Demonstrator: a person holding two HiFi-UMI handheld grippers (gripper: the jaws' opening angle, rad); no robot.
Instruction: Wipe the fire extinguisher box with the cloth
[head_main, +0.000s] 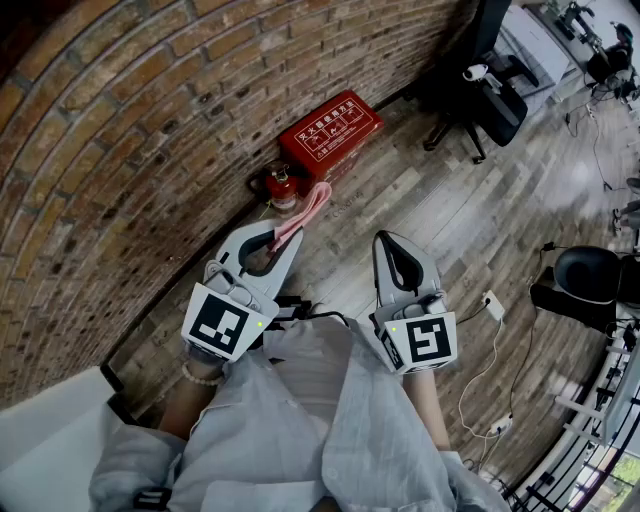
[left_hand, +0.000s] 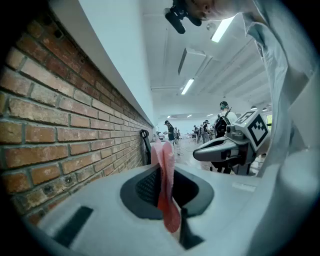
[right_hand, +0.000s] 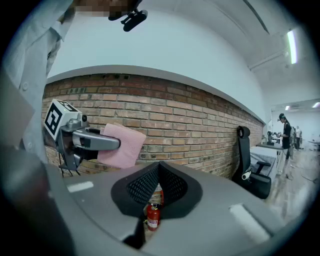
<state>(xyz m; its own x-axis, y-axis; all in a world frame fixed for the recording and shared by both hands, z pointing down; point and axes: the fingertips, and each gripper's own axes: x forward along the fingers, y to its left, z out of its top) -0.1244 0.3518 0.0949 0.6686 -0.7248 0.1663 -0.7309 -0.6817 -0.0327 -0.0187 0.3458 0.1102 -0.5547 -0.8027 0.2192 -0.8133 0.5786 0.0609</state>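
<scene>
fire extinguisher box (head_main: 330, 133) lettering too small

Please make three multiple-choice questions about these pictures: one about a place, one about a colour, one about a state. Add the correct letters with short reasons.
1. Where is the fire extinguisher box? A on a shelf; B on the floor by the brick wall; C on a table.
2. What colour is the cloth? A pink; B blue; C white.
3. How is the right gripper? A open; B shut on the cloth; C shut, empty.
B: it lies on the floor against the bricks. A: pink in every view. C: its jaws meet on nothing; the left gripper holds the cloth.
</scene>
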